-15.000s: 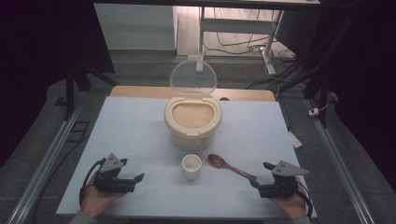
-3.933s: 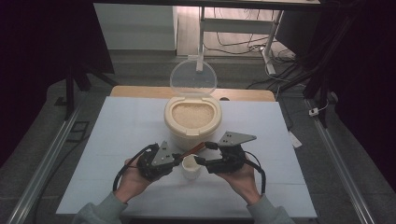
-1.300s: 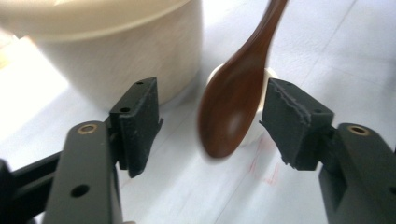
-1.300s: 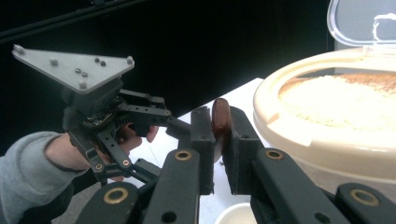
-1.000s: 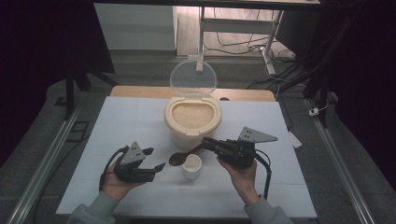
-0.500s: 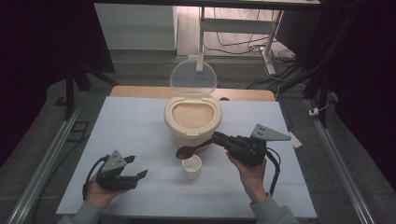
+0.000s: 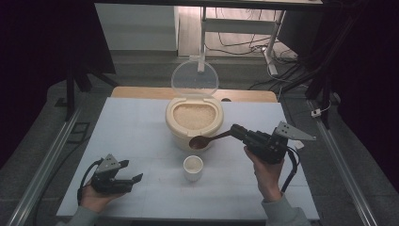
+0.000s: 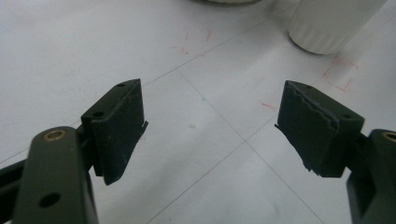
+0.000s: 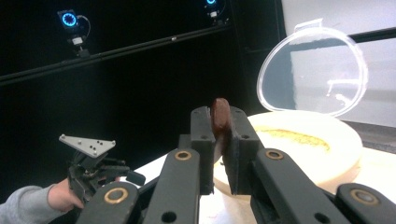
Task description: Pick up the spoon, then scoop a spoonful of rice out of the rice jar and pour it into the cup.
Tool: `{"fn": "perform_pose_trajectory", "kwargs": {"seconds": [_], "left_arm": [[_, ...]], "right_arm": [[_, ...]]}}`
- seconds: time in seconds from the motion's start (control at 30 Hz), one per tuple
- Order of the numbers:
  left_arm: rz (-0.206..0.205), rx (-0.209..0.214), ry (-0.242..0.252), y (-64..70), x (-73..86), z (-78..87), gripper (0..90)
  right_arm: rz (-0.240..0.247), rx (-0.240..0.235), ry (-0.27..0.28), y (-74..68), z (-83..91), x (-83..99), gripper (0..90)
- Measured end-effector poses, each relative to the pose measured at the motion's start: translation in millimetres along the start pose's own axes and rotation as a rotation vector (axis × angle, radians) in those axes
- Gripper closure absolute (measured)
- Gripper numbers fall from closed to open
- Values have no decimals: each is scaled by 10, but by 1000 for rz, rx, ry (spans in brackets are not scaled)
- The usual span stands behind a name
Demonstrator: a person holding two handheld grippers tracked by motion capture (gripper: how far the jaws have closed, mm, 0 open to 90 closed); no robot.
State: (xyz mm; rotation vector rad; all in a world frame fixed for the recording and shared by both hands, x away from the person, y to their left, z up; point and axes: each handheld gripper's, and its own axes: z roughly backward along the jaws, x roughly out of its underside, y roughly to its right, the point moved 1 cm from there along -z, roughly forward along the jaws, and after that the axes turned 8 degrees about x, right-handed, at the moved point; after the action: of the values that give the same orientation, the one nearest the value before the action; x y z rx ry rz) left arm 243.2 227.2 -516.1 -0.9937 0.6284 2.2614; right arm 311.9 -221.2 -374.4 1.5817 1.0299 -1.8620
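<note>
Table (image 7: 141,132); spoon (image 7: 207,140) between right tongs (image 7: 237,132)

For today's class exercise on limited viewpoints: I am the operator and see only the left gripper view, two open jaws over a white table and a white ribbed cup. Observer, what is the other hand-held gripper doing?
Observer: The right hand-held gripper is shut on a brown spoon.
Operator: Where is the spoon's bowl?
Observer: By the front of the rice container, above the small white cup.
Operator: Is that container open?
Observer: Yes, its clear lid stands upright behind the rice.
Operator: And my gripper?
Observer: The left hand-held gripper sits open near the table's front left.
</note>
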Motion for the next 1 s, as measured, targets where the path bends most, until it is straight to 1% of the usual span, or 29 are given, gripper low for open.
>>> {"fn": "perform_pose_trajectory", "kwargs": {"seconds": [0.3,0.57,0.7,0.83,0.9,1.0], "left_arm": [[3,5,-15,-6,7,-24,212],[9,6,-20,-8,3,-19,208],[6,8,-20,-7,-6,-27,206],[6,11,-24,-13,-1,-32,206],[3,9,-23,-8,-3,-31,206],[1,11,-20,-2,-10,-33,205]], "right_arm": [[4,25,17,35,35,-32,828],[6,44,35,86,9,-102,828],[-5,68,46,162,-47,-167,827],[-4,102,47,244,-118,-243,828],[-12,113,45,285,-154,-269,827],[-8,133,34,330,-211,-295,827]]}}
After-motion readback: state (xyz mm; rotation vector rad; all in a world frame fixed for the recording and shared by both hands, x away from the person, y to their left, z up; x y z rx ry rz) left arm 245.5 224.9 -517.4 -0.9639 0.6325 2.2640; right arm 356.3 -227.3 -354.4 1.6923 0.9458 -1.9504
